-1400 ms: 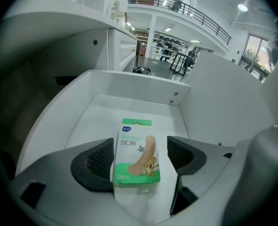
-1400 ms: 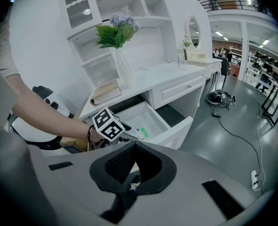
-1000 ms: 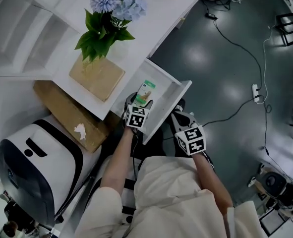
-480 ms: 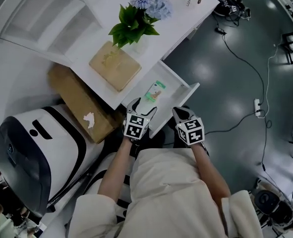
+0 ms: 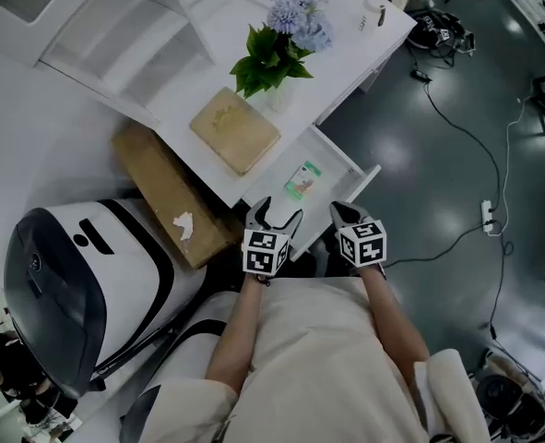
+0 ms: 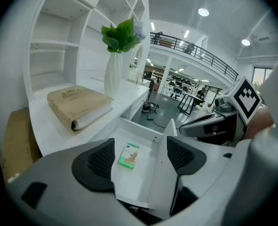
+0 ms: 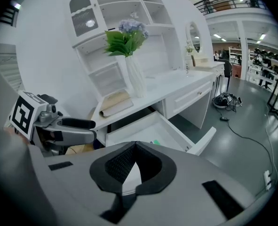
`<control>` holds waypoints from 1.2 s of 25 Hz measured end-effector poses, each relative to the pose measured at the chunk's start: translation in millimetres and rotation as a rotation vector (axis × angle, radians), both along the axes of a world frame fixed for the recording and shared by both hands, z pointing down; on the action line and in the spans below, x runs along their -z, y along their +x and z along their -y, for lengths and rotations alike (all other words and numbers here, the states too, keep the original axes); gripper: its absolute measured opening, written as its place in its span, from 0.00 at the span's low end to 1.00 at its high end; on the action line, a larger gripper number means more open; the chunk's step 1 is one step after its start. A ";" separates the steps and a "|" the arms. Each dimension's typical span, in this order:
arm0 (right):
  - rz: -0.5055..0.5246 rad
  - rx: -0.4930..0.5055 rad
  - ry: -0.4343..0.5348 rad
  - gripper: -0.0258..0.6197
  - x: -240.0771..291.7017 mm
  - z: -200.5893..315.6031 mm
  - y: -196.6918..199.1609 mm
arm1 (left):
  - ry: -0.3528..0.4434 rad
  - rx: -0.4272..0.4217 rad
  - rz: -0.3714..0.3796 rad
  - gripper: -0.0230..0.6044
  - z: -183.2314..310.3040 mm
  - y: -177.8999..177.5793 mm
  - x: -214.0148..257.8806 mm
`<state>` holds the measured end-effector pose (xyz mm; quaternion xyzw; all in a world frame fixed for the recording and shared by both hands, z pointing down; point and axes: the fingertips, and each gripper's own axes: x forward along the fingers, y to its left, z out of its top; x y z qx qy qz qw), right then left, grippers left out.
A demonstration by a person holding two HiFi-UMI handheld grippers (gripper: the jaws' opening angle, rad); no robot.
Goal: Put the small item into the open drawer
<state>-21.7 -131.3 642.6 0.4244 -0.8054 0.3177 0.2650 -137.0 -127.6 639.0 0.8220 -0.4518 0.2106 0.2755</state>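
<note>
We see a white desk (image 5: 341, 58). On its top lies a tan book (image 5: 234, 130), and just beside it stands a white vase (image 6: 113, 76) with flowers. In its open drawer (image 5: 325, 158) a small green packet (image 5: 302, 180) lies flat.

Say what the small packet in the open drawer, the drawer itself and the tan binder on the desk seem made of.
Small packet: likely printed card or plastic film; flat, crisp-edged, green and white print.
Drawer: probably painted or laminated board; smooth matte white, thin straight panels.
Binder: seemingly leatherette or cloth over board; tan, faintly stamped cover, pale pages at its edge.
</note>
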 end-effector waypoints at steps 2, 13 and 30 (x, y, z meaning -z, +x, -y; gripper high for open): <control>0.001 -0.005 0.000 0.07 -1.9 -1.2 0.9 | 0.004 0.010 -0.013 0.61 -5.5 -1.5 -3.9; 0.008 -0.021 -0.009 0.07 -7.7 -3.2 6.9 | 0.006 0.005 -0.039 0.51 -9.4 -3.7 -6.0; 0.019 -0.029 -0.013 0.07 -11.8 -7.1 18.2 | -0.004 0.024 -0.054 0.11 -7.9 3.8 -10.3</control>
